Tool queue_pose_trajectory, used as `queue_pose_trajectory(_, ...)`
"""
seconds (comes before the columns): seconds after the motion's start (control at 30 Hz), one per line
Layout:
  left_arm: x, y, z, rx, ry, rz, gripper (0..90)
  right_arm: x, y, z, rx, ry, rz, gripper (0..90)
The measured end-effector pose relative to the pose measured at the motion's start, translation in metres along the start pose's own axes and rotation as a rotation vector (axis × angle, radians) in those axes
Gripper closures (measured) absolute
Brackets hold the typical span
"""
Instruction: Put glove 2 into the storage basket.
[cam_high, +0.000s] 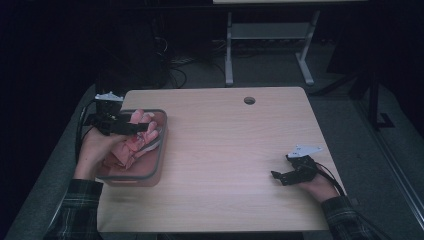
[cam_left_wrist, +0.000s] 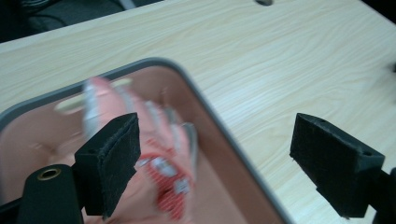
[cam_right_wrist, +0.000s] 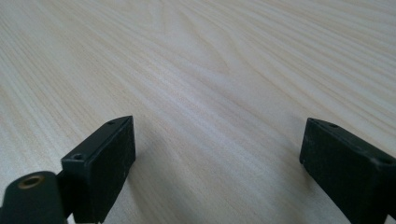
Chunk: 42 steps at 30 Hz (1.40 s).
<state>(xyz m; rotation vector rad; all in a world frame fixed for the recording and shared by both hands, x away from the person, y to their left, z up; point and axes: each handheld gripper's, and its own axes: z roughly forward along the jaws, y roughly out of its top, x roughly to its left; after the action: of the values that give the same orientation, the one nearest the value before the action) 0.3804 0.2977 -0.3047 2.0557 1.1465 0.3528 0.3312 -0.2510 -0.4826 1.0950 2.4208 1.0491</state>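
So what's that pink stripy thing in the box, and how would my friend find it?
Start at the wooden table and go to its left edge, where a pink tray with a grey rim sits. Inside lies crumpled pink cloth, below the open left gripper. It is the soft thing there, with red and white stripes.

The table (cam_high: 235, 150) was pale wood with a fine grain, a dark round hole (cam_high: 249, 100) near its far edge. The tray (cam_high: 161, 150) on it was pink with a grey rim. In the tray lay pink cloth (cam_high: 131, 145), patterned in red and white. Both grippers, left (cam_high: 142, 127) and right (cam_high: 278, 177), were black with grey plates. The sleeves (cam_high: 75, 210) were dark plaid.
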Motion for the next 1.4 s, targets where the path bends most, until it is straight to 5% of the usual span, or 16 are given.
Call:
queue_pose_trajectory(0.7,-0.074,0.007,0.048,-0.05,-0.142,0.093,15.7,0.0,0.0,0.0,0.002,0.006,-0.004,9.8)
queue_pose_trajectory(1.4,-0.136,-0.024,0.103,0.025,-0.211,0.244,16.0,0.0,0.0,0.0,0.003,0.007,-0.004,9.9)
